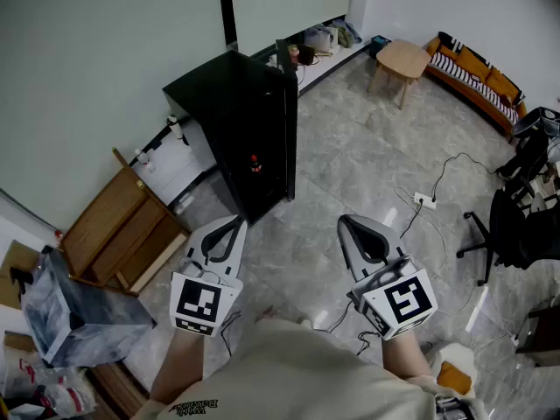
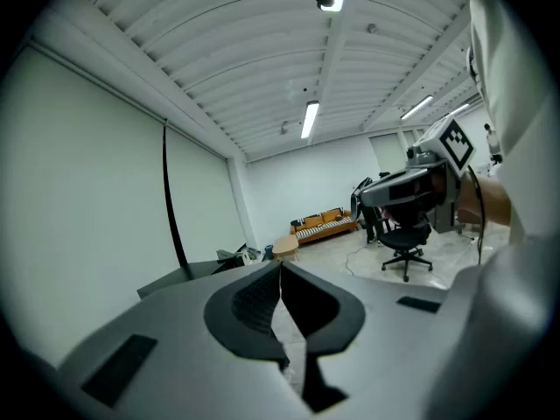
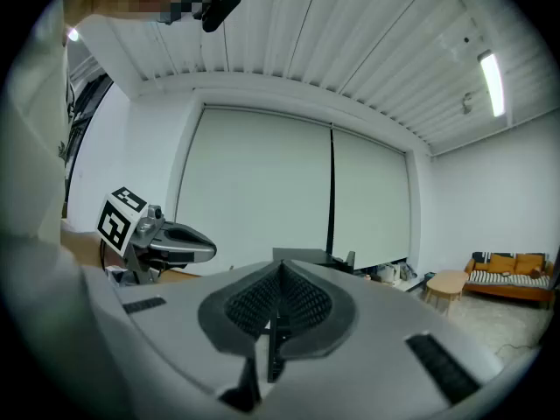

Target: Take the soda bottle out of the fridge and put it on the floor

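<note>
Grey jaws of the left gripper [image 2: 280,274] and the right gripper [image 3: 278,278] are pressed together, with nothing between them. Only the head view looks into the open black fridge [image 1: 236,121]. A small red spot inside it is probably the soda bottle [image 1: 255,163]. Both grippers hang in front of the fridge, well apart from the bottle.

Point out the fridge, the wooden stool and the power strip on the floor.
fridge [image 1: 229,99], head view, on its black top panel.
wooden stool [image 1: 403,57], head view, middle of the round seat.
power strip [image 1: 424,200], head view, on its white body.
</note>
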The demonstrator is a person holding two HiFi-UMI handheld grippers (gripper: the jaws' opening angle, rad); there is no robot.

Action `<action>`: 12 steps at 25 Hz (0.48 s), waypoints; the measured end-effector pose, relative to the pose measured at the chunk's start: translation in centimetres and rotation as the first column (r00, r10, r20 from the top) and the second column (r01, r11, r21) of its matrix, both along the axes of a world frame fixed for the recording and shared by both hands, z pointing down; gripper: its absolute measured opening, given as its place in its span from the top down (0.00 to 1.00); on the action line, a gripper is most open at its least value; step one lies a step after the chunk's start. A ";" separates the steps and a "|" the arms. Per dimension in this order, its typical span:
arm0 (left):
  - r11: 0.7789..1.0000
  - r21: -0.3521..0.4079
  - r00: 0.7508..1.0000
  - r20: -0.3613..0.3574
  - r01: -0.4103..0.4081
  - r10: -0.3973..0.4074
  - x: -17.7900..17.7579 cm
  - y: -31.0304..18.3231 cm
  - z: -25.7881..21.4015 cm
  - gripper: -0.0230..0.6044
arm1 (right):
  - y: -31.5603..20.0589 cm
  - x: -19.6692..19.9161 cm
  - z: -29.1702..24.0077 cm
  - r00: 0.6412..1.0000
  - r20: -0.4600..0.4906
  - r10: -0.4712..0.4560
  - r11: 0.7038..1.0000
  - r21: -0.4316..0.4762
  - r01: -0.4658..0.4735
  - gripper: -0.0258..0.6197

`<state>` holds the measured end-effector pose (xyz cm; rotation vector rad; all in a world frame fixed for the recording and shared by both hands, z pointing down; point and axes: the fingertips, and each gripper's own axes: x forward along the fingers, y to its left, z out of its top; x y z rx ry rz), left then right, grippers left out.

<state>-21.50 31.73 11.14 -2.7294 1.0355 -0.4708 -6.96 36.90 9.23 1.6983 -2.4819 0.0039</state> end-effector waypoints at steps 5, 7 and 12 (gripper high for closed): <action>1.000 -0.005 1.000 0.005 -0.001 0.001 0.8 0.9 -0.1 0.95 | 0.8 0.9 -0.4 0.999 0.047 0.002 1.000 0.013 -0.003 0.97; 1.000 -0.006 1.000 0.007 0.001 -0.001 1.2 1.2 0.0 0.95 | 1.0 1.4 -0.2 0.999 0.037 0.006 1.000 0.011 -0.007 0.97; 1.000 -0.009 1.000 0.023 0.009 -0.009 2.6 2.2 0.6 0.95 | 1.8 2.6 0.8 0.999 0.046 -0.004 1.000 -0.005 0.004 0.96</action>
